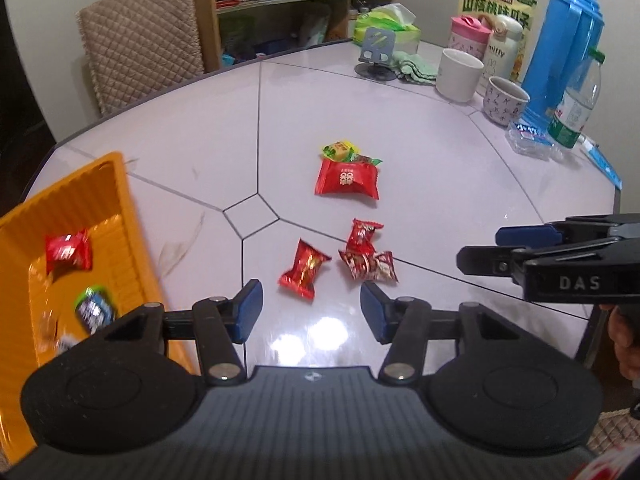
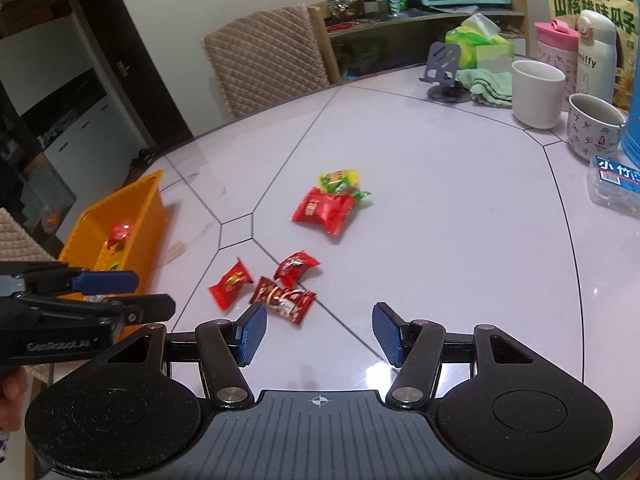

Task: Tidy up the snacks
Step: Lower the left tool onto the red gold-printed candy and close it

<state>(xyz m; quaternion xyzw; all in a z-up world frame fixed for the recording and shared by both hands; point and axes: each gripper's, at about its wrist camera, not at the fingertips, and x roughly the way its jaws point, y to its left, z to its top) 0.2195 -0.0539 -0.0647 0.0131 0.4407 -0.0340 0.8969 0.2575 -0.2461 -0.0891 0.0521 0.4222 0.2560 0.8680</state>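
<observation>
Left gripper (image 1: 311, 308) jaws apart, empty; right gripper (image 2: 319, 334) likewise; red foil candy packets (image 1: 305, 269) loose on pale table (image 1: 440, 200); orange plastic bin (image 1: 120, 216) holds two.

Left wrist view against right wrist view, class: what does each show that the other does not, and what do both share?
Only the left wrist view shows the blue flask, the water bottle and a blue-wrapped snack in the orange bin. Only the right wrist view shows the dark doorway. Both share the big red packet, the small red snacks and two mugs.
</observation>
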